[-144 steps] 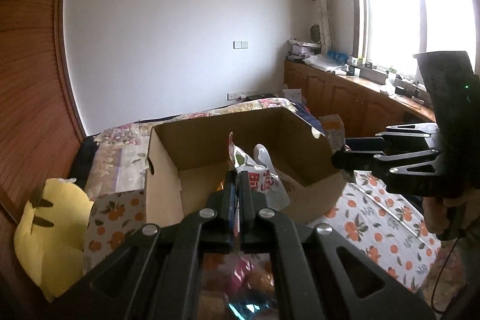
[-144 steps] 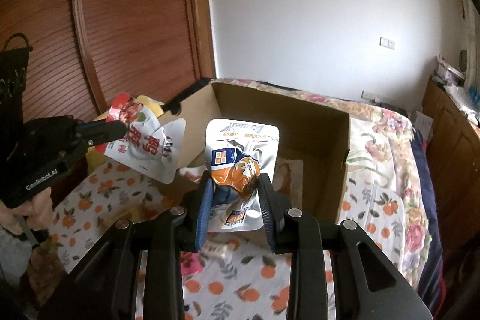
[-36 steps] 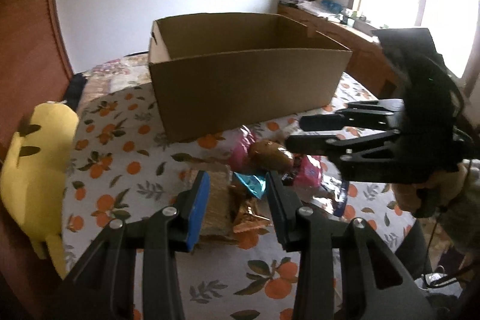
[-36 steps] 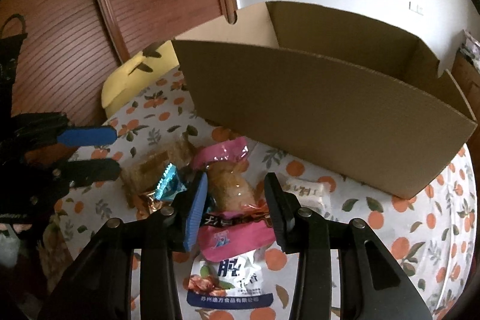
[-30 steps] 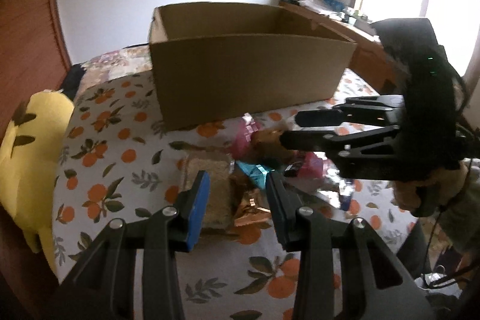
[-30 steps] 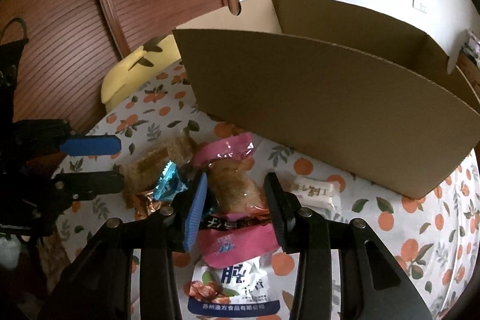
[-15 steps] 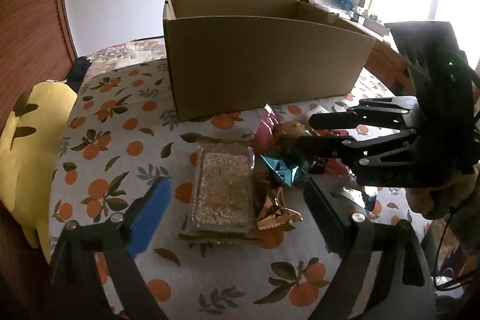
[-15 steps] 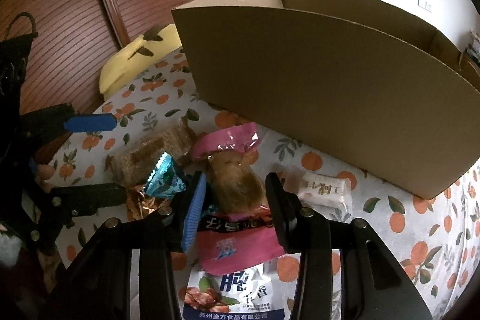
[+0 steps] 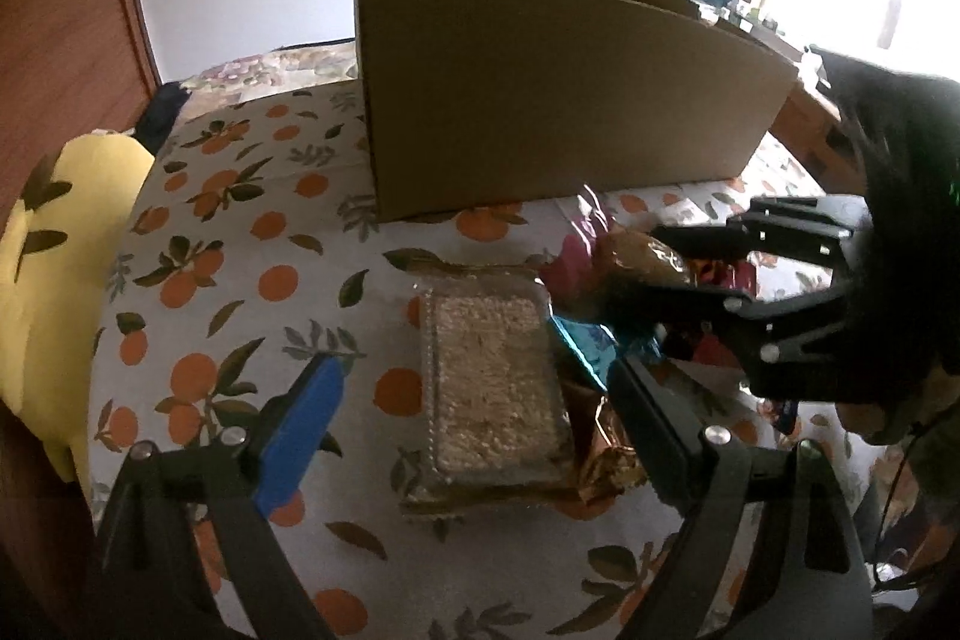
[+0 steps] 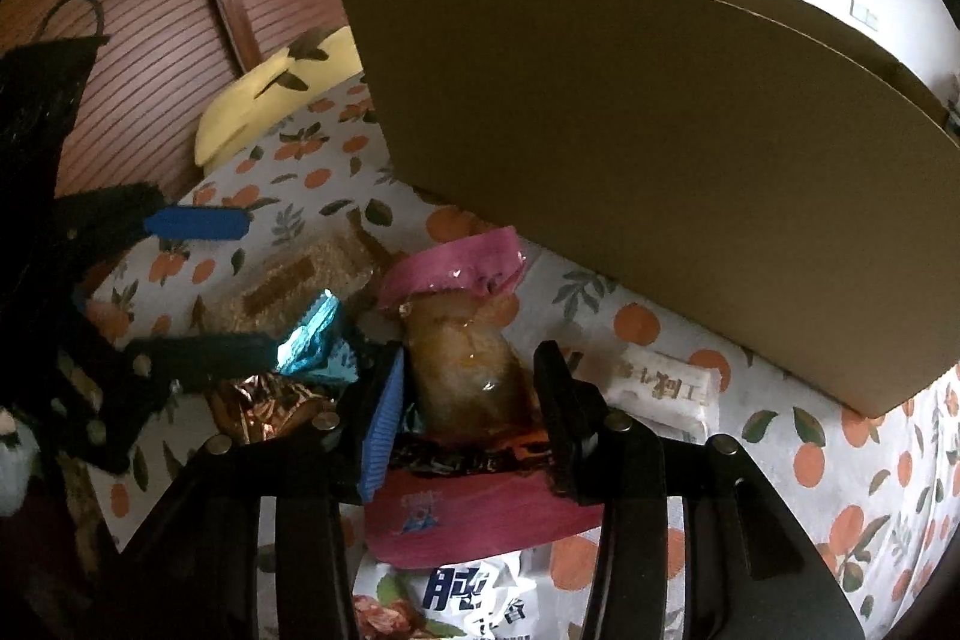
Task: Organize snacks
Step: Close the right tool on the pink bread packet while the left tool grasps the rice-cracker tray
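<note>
A pile of snacks lies on the orange-print tablecloth in front of a large cardboard box. My left gripper is wide open around a clear pack of grain bar; its jaws stand on either side, apart from it. My right gripper is open, its jaws straddling a pink-topped packet with a brown snack. That gripper also shows in the left wrist view. A teal wrapper, a gold wrapper and a white packet lie beside.
A yellow plush toy lies at the table's left edge. A wooden slatted door stands behind it. The box wall rises just behind the pile. A printed white bag lies nearest under my right gripper.
Both grippers, which earlier held packets over the box, came down to the pile in front of it. My left gripper opened wide around the grain bar pack. My right gripper moved closer over the brown snack.
</note>
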`<action>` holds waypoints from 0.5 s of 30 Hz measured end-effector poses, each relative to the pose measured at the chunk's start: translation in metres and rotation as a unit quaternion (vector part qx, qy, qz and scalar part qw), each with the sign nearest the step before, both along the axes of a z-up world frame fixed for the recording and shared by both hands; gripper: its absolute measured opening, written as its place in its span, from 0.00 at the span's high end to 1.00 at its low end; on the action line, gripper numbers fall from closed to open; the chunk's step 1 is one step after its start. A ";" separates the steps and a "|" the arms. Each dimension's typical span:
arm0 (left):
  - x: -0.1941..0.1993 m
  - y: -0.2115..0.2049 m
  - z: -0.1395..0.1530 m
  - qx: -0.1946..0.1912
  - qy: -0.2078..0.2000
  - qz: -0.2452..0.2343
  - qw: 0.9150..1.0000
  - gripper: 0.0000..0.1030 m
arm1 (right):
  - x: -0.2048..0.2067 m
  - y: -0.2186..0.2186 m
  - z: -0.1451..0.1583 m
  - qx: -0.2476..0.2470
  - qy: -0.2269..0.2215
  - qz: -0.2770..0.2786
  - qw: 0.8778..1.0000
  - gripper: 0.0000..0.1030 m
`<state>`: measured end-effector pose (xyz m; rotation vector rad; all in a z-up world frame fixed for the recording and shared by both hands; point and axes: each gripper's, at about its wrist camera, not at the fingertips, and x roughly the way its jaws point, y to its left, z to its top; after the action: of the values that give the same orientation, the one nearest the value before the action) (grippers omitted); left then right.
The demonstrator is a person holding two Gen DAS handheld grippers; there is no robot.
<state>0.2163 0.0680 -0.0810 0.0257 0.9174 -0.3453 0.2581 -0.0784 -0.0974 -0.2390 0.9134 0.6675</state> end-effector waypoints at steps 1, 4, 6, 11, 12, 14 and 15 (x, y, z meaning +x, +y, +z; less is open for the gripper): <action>0.001 0.003 0.001 -0.009 0.000 0.001 1.000 0.12 | 0.000 0.000 -0.001 -0.005 0.001 0.002 1.000 0.59; 0.003 0.005 0.001 -0.002 0.003 0.002 1.000 0.12 | -0.001 -0.002 -0.004 -0.013 0.008 0.008 1.000 0.59; 0.004 0.003 -0.002 0.003 0.009 -0.006 1.000 0.12 | -0.001 -0.004 -0.004 -0.013 0.012 0.007 1.000 0.59; 0.011 0.001 -0.011 0.000 0.031 -0.004 1.000 0.13 | 0.000 -0.004 -0.005 -0.013 0.014 0.004 1.000 0.58; 0.012 0.000 -0.012 0.002 0.033 -0.005 0.999 0.13 | 0.000 -0.004 -0.006 -0.013 0.014 0.003 1.000 0.58; 0.015 -0.002 -0.014 0.000 0.039 -0.007 0.999 0.13 | 0.000 -0.005 -0.006 -0.009 0.014 0.001 1.000 0.58; 0.016 -0.002 -0.015 -0.004 0.041 -0.008 0.999 0.13 | 0.000 -0.005 -0.007 -0.008 0.014 0.001 1.000 0.58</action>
<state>0.2326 0.0658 -0.0959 0.0121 0.9984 -0.3671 0.2581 -0.0831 -0.1043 -0.2456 0.9463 0.6668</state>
